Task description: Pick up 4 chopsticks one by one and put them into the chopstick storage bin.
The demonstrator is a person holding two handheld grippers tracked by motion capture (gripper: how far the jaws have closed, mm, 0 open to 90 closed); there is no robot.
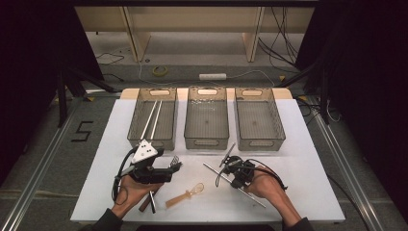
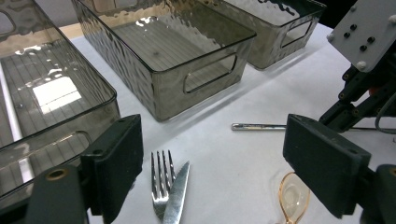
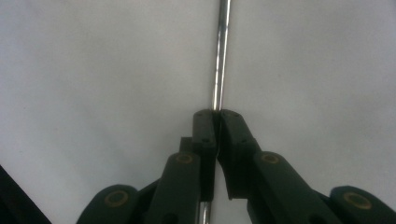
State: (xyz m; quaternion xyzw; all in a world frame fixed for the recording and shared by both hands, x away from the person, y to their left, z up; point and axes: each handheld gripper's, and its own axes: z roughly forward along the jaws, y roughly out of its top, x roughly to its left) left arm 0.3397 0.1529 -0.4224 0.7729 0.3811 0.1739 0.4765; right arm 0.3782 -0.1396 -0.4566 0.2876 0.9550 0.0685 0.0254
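Note:
A thin metal rod (image 1: 255, 200) lies slanted on the white table (image 1: 308, 183) at the front right. My right gripper (image 1: 235, 182) points down on it, and in the right gripper view the right gripper (image 3: 217, 114) is shut on the rod (image 3: 221, 56), pads pinching it. My left gripper (image 1: 169, 167) hovers at the front left, open. In the left gripper view the left gripper (image 2: 217, 158) has its jaws wide apart above a metal fork (image 2: 161, 179) and a knife (image 2: 178, 196) lying side by side, touching neither.
Three clear grey bins (image 1: 207, 143) stand in a row at the back of the table. The left bin (image 1: 153, 139) holds two pale sticks (image 1: 151, 118). An amber plastic spoon (image 1: 185, 196) lies between the grippers. The table's front edge is close to both hands.

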